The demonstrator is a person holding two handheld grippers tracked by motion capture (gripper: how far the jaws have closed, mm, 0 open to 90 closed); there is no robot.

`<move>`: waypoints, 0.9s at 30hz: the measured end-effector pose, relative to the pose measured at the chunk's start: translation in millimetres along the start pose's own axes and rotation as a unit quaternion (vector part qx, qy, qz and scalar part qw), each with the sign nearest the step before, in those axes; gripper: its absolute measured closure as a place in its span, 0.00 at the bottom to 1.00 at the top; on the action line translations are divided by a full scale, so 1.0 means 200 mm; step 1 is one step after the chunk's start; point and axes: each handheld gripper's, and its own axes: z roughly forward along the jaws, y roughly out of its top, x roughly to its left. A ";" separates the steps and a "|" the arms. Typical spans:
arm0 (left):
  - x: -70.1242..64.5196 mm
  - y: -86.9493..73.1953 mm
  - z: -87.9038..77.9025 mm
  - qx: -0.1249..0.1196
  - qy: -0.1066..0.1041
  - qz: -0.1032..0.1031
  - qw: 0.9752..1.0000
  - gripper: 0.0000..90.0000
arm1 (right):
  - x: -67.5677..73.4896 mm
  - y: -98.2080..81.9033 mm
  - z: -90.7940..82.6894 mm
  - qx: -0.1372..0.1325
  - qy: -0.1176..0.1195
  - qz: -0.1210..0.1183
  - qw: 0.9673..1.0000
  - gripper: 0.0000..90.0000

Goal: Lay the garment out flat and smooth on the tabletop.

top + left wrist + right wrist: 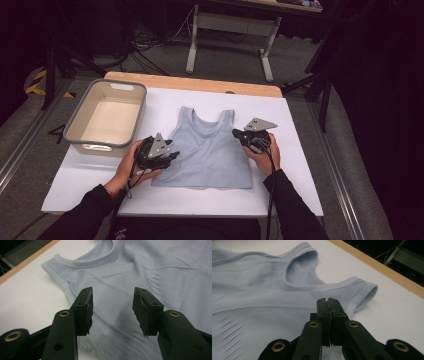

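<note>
Fabric of a pale blue tank top (206,150) is lying flat on the white bench (300,150), right of a grey tub (107,117). Left gripper (113,307) is hovering over its left side, jaws spread with nothing between them. Right gripper (328,302) is hanging by the right strap, jaws pressed together, empty.
</note>
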 end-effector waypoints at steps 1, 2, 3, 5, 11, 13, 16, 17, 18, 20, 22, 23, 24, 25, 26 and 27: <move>0.01 0.01 0.03 0.005 0.003 0.003 1.000 0.60 | 0.01 -0.01 -0.01 0.002 0.001 0.000 1.000 0.99; 0.01 0.01 0.05 0.010 0.008 0.004 1.000 0.60 | 0.01 -0.01 -0.01 0.002 0.001 0.000 1.000 0.99; 0.03 0.01 0.07 0.011 0.005 -0.001 1.000 0.71 | 0.02 -0.03 -0.01 0.006 0.004 0.000 1.000 0.99; 0.06 0.01 0.11 0.027 0.000 -0.001 1.000 0.84 | 0.05 -0.10 0.00 0.028 0.008 -0.003 1.000 1.00; 0.07 -0.02 0.17 0.055 0.001 -0.005 0.998 0.90 | 0.07 -0.22 0.02 0.060 0.006 0.009 0.998 1.00; 0.07 -0.03 0.17 0.058 0.004 -0.008 0.998 0.90 | 0.07 -0.23 0.00 0.063 -0.002 0.010 0.998 1.00; 0.08 -0.04 0.17 0.057 0.005 -0.016 0.998 0.90 | 0.09 -0.27 -0.03 0.058 -0.018 0.010 0.998 1.00; 0.08 -0.04 0.17 0.059 0.005 -0.018 0.998 0.90 | 0.09 -0.27 -0.03 0.058 -0.018 0.010 0.998 1.00; 0.08 -0.04 0.17 0.057 0.006 -0.016 0.998 0.90 | 0.09 -0.27 -0.04 0.059 -0.020 0.008 0.998 1.00; 0.08 -0.04 0.17 0.053 0.008 -0.018 0.998 0.89 | 0.10 -0.28 -0.06 0.062 -0.023 0.006 0.998 1.00; 0.08 -0.02 0.16 0.044 0.012 -0.012 0.999 0.88 | 0.10 -0.26 -0.06 0.067 -0.020 0.004 0.998 1.00; 0.08 -0.01 0.16 0.041 0.010 -0.010 0.999 0.88 | 0.10 -0.23 -0.06 0.068 -0.023 -0.009 0.997 1.00; 0.09 0.01 0.16 0.039 0.008 -0.007 0.999 0.88 | 0.10 -0.20 -0.07 0.056 -0.026 -0.013 0.998 1.00; 0.09 0.02 0.16 0.036 0.008 -0.006 0.999 0.88 | 0.09 -0.16 -0.07 0.040 -0.025 -0.008 0.999 1.00; 0.09 0.04 0.17 0.030 0.010 -0.001 0.999 0.89 | 0.09 -0.13 -0.07 0.030 -0.025 -0.007 0.999 1.00; 0.10 0.07 0.17 0.022 0.010 -0.001 1.000 0.90 | 0.08 -0.08 -0.06 0.019 -0.027 -0.011 0.999 1.00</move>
